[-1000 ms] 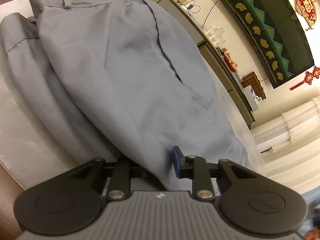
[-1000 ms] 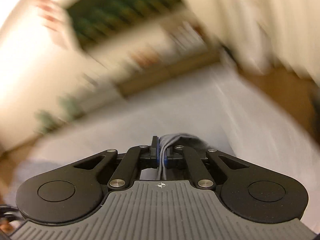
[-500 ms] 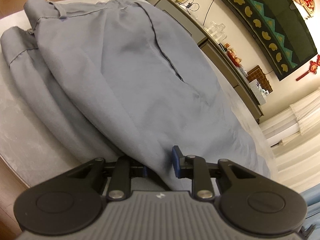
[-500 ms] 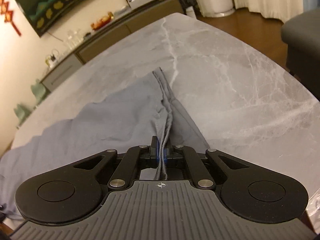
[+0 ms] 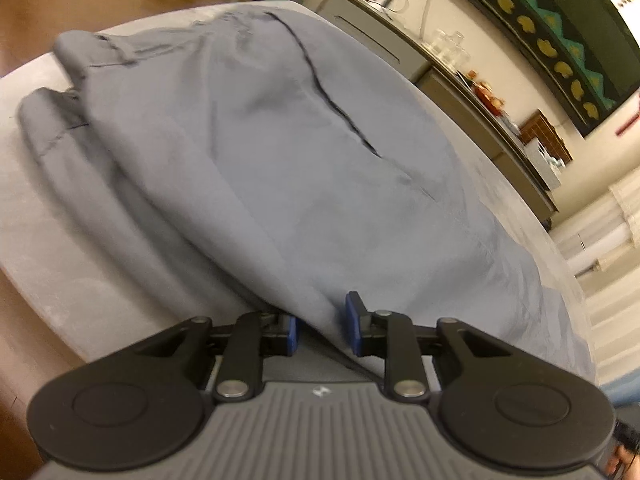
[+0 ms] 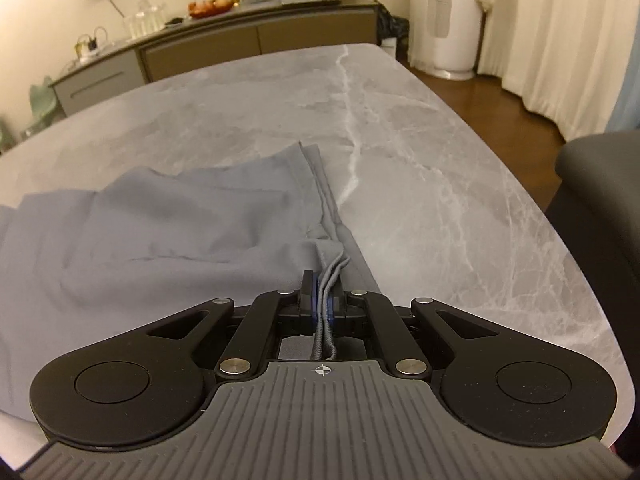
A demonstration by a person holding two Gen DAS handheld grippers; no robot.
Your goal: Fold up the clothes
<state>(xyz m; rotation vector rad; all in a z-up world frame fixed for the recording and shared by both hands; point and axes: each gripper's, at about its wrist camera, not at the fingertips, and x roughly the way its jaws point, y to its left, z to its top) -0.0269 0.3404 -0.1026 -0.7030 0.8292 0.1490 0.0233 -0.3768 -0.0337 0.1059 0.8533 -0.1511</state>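
A grey-blue garment [image 5: 280, 152] is spread over a grey marble table [image 6: 420, 152]. In the left wrist view it fills the middle of the frame, and a dark seam line is seen running from the upper middle toward the centre right. The left gripper [image 5: 322, 326] is seen at the lower centre with its blue pads apart, and a fold of the cloth passes between them; whether the pads press the cloth cannot be told.

In the right wrist view the garment lies in the left half of the frame, with its edge reaching the centre. The right gripper [image 6: 325, 304] is closed narrowly on the bunched hem at the lower centre. A long sideboard [image 6: 224, 44] is seen along the wall at the top.
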